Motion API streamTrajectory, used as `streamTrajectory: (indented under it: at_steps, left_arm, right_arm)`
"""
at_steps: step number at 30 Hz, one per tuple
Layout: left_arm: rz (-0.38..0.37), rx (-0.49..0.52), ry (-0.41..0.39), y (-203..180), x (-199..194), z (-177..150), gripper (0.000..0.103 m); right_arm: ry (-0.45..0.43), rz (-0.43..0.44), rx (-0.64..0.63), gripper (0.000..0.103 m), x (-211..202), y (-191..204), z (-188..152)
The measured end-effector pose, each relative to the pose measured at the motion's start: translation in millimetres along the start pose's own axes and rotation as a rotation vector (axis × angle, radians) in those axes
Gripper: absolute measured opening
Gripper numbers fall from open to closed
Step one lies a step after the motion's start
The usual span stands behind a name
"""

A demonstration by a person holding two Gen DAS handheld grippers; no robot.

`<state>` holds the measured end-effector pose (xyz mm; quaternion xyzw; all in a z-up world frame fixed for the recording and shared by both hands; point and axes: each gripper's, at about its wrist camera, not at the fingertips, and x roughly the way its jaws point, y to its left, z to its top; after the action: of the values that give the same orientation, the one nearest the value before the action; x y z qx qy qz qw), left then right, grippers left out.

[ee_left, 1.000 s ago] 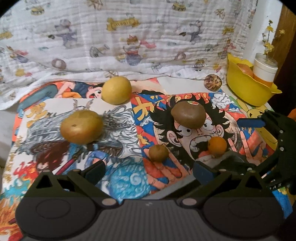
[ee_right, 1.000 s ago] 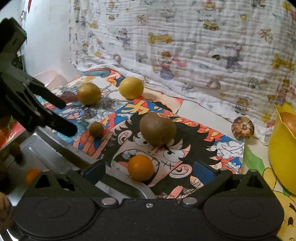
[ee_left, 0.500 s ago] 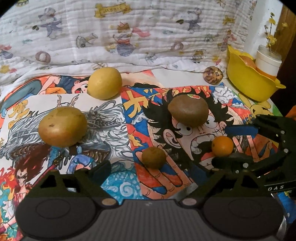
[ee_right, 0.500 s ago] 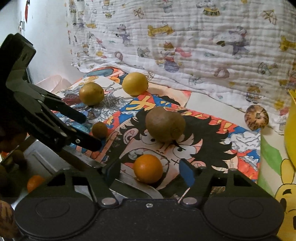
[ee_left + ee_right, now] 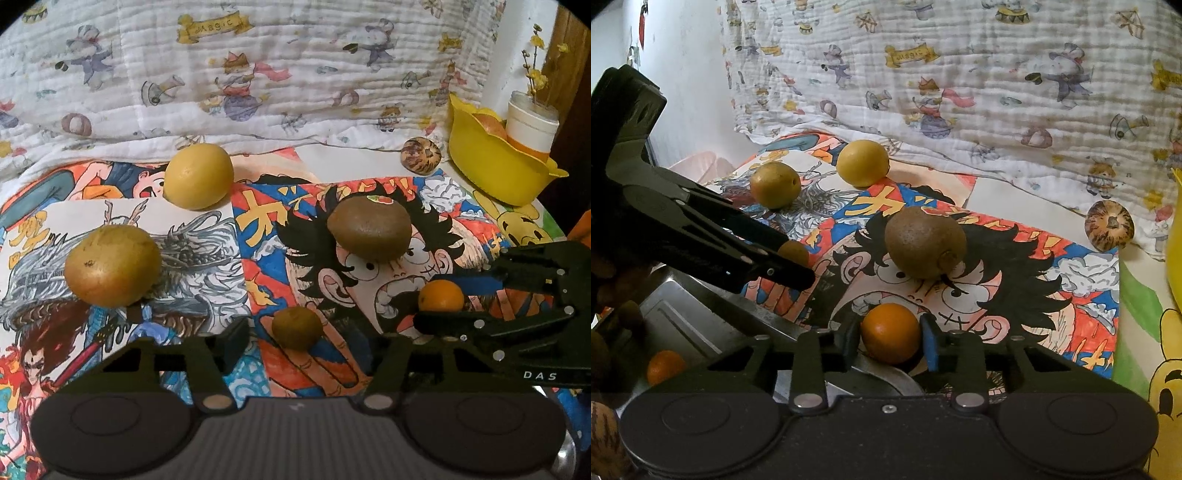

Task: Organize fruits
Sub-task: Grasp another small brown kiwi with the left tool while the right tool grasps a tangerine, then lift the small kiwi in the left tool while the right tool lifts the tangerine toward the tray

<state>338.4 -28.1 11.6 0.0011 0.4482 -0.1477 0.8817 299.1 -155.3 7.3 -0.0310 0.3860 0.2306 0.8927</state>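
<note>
Clamping the small orange fruit (image 5: 891, 333) between its 2 pads, the right gripper (image 5: 891, 341) is closed on it at the near edge of the cartoon mat (image 5: 1052, 266), so a straight lift before any sideways swing should keep it from slipping. Beside it the left gripper (image 5: 301, 341) is closing around the small brown fruit (image 5: 297, 328), pads not yet pressing, and it should centre before squeezing. Room is tight: the metal tray (image 5: 701, 325) rim sits just below, the kiwi (image 5: 925, 242) just beyond, and both tools nearly cross.
</note>
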Motion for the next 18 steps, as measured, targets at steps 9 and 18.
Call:
streamTrajectory:
  at_steps: [9, 18]
  left_arm:
    - [0.027, -0.004, -0.006, 4.3, -1.8, -1.3, 0.036]
    - [0.013, -0.048, -0.012, 9.4, -7.5, -3.1, 0.032]
  right_arm:
    - [-0.006, -0.005, -0.002, 0.036, -1.7, 2.0, 0.6]
    - [-0.023, -0.018, -0.019, 0.036, -7.1, 7.7, 1.8]
